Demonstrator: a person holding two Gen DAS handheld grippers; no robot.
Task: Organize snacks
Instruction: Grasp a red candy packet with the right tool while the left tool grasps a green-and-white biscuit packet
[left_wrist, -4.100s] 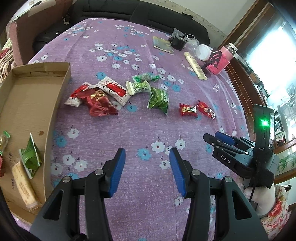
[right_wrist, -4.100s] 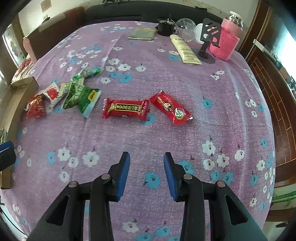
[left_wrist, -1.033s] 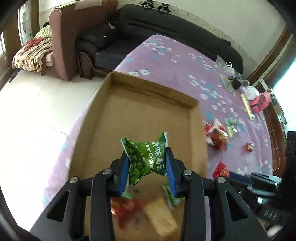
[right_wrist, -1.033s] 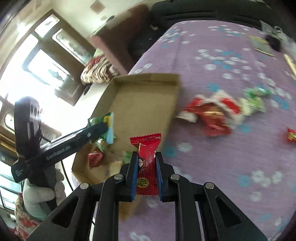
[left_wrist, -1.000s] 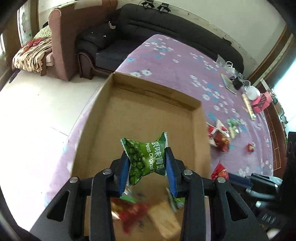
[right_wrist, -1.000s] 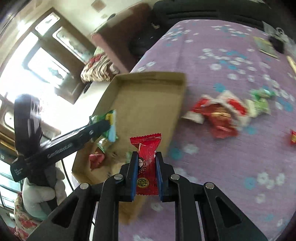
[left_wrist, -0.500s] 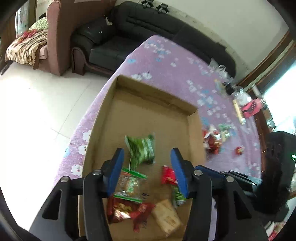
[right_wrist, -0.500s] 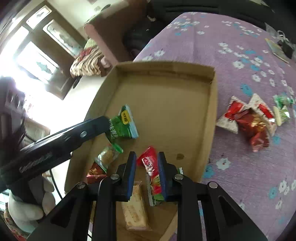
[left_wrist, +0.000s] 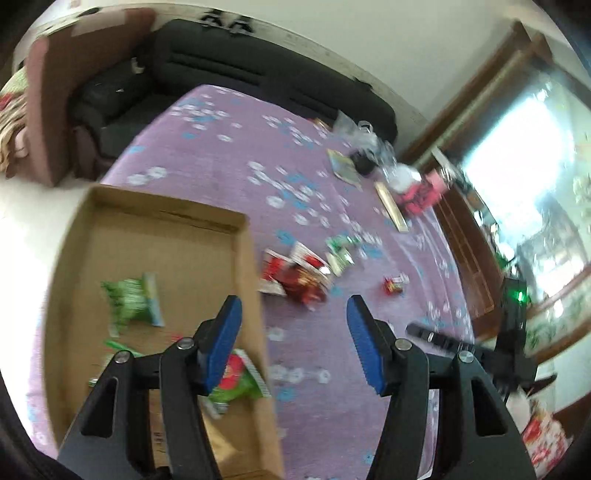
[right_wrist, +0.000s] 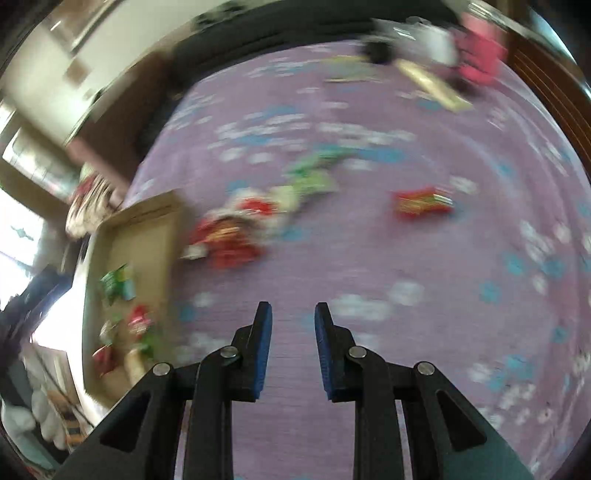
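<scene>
With both claws empty, the step in hand reads as going back to the table for the next snacks; left gripper (left_wrist: 293, 341) has just been opening and stands wide with nothing between its pads; right gripper (right_wrist: 293, 350) has just parted a little, a narrow gap showing, nothing in it.

Box (left_wrist: 247, 258) sits at 9 o'clock in the left view, on the cloth (left_wrist: 229, 155); green pack (left_wrist: 133, 302) lies flat on its floor, other wrappers bunched at its near end; several snacks are thus sorted already.

Remaining: red pile (left_wrist: 295, 280) just past the box's right wall, at 12 o'clock from the left claw; green packs (left_wrist: 340, 254) beside it at 1 o'clock; lone red candy (right_wrist: 423, 203) well apart, at 1 o'clock from the right claw.

Judgement: right claw must open wider before descending; take the lone candy across its short width; left takes the pile, one wrapper at a time, gripping by a crimped end so neighbours are not dragged; both views are blurred, so settle before closing.
</scene>
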